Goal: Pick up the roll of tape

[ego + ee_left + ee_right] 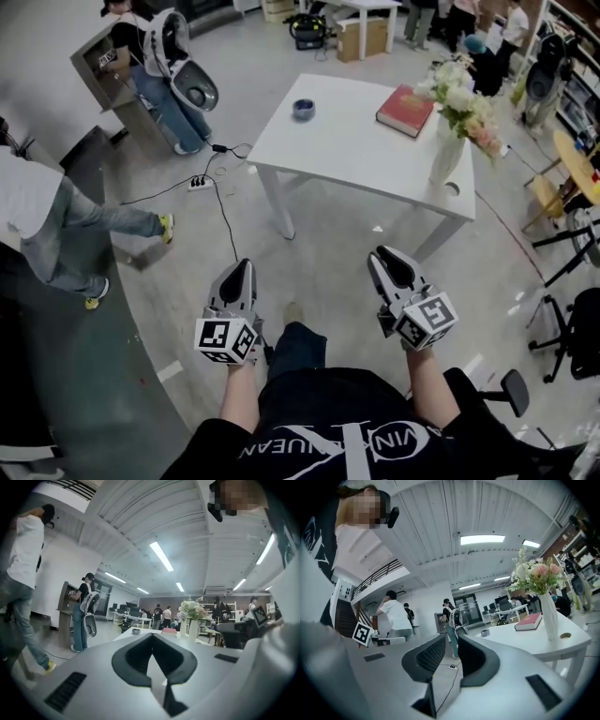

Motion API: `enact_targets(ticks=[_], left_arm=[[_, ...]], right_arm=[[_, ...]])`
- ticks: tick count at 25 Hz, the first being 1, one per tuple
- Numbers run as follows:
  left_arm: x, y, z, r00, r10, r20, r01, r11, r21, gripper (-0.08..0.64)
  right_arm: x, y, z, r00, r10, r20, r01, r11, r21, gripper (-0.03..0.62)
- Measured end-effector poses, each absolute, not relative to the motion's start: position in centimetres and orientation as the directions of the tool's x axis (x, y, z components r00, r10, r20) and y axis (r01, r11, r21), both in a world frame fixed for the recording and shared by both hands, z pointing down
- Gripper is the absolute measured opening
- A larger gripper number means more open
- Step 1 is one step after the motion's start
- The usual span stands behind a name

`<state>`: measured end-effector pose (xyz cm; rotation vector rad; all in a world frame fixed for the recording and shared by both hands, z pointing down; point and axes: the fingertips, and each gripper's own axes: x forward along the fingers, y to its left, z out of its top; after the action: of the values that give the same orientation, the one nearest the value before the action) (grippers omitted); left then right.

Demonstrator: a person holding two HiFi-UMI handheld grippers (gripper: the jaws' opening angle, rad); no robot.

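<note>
Tape roll (304,109) untouched. Left gripper (241,267) jaws closed together, empty. Right gripper (389,255) jaws narrowly apart, nothing between. Both are level over the floor (323,248), well short of the white counter (347,150). Tape roll lies near its far left corner; red book (405,110) and flower vase (446,155) toward the right.

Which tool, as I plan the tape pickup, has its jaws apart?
The right tool: a gap shows between its jaws; on the left tool they meet.
</note>
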<state>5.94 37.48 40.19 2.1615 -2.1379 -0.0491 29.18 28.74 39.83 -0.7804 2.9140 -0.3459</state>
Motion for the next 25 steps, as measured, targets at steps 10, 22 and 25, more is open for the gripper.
enact_targets(ticks=[10,22,25], left_arm=[[-4.4,27.1,41.3,0.056,-0.996,0.066,-0.991,-0.047,0.126,0.005],[-12.9,18.4,42.5,0.129,-0.988,0.088,-0.983,-0.115,0.141,0.005],[-14.3,17.2,43.0,0.144,-0.985,0.090,-0.981,-0.130,0.143,0.005]], right_arm=[[20.3,18.3,41.2,-0.824,-0.567,-0.004,-0.532,0.776,-0.339,0.115],[13.0,11.2,43.2,-0.774,-0.632,0.037,-0.597,0.708,-0.378,0.120],[11.4,10.4,43.4,-0.769,-0.638,0.044,-0.603,0.701,-0.381,0.121]])
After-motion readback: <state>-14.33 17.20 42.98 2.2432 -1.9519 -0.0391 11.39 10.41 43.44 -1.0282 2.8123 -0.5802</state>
